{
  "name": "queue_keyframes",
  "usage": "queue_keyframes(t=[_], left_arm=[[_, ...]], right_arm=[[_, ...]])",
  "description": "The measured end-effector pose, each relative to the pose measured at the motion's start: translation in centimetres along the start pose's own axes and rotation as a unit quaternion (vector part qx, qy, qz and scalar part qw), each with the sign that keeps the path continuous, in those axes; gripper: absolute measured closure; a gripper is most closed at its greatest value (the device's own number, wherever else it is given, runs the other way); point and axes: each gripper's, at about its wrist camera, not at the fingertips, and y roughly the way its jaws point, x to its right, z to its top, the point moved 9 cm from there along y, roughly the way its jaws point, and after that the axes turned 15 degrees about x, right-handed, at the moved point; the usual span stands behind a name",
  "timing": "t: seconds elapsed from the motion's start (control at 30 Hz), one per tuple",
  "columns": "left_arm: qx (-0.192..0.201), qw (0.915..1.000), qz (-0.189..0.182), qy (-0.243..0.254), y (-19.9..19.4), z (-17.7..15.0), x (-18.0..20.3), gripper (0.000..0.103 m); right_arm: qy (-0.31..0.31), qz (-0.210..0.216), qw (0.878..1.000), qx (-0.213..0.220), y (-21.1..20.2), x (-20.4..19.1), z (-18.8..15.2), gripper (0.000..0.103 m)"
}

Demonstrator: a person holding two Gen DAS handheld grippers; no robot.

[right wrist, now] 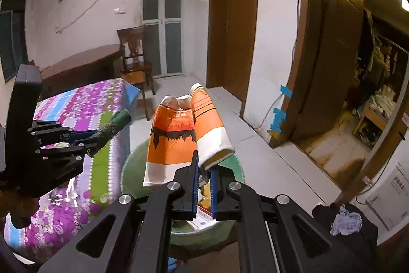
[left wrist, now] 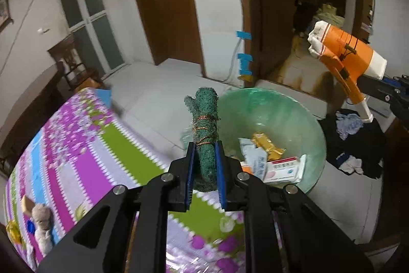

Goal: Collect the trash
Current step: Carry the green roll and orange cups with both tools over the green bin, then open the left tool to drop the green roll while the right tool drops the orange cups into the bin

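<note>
I held a two-finger gripper in each hand, both angled downward toward a green plastic basin (left wrist: 294,117) that served as the trash bin. It stood on the pale floor just past the near corner of a table covered in a purple, green and blue flowered cloth (left wrist: 84,145). The basin already held crumpled paper and flattened cartons (left wrist: 281,166).

My left gripper (left wrist: 205,178) was clamped on a rolled green scouring pad (left wrist: 204,124) tied with thin orange string. The roll stuck out past the fingertips, over the table's edge and the basin's near rim.

My right gripper (right wrist: 204,186) was closed on the lower edge of a crumpled orange and white paper bag (right wrist: 184,134). The bag stood up from the jaws, folded and leaning, above the basin. In the left camera's view it hung high to the right, well above the rim.

A dark heap of clothes (left wrist: 355,145) lay on the floor just beside the basin, on its right.

I judged the risks as these. The bag was light and broad; let go from that height it could drift and land on the clothes or the floor. The pad was gripped near one end, so it could tip as the jaws parted and drop back onto the table's edge rather than inside. Both pieces sharing one basin also meant my two grippers could bump.
</note>
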Motion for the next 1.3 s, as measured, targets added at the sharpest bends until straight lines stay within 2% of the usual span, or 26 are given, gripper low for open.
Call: queue_keyframes(t=[0.23,0.57,1.3], left_arm=[[-0.014,0.9995,-0.027,0.01,2.7,-0.1,2.0,0.089],[-0.035,0.9979,-0.043,0.034,4.9,-1.2,4.2,0.089],[-0.052,0.9961,-0.065,0.027,6.0,-2.3,4.7,0.089]], right_arm=[[0.011,-0.018,1.0,-0.016,0.6,1.4,-1.3,0.095],[0.012,-0.036,0.999,-0.032,1.4,2.3,-2.3,0.095],[0.009,-0.029,0.998,-0.055,4.4,-0.2,-2.8,0.095]])
